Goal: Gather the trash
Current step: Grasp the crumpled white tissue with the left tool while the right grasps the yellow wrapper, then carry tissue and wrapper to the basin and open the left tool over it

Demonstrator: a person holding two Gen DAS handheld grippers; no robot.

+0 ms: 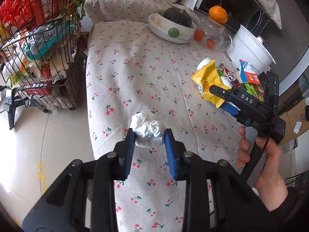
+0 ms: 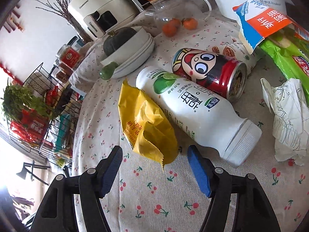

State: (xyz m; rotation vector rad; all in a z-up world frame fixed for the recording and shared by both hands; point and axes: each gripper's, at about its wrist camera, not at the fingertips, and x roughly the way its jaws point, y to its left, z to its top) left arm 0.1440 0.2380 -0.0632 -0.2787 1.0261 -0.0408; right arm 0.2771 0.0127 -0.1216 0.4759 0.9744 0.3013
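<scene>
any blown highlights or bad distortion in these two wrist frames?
Left wrist: floor glare at left, tissue wad near clipping, table edges bowed by fisheye. Right wrist: window blown out at lower left, white bottle bright but label legible, black corner vignette; both sharp.

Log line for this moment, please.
left gripper: shut on tissue wad | right gripper: open, nearing yellow wrapper | bottle, can: lying on table

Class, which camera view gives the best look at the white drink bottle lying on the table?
The right wrist view: the white bottle lies on its side, whole and close, label and ribbed cap plain, beside the yellow wrapper. The left wrist view shows only its white end poking out behind that wrapper.
</scene>
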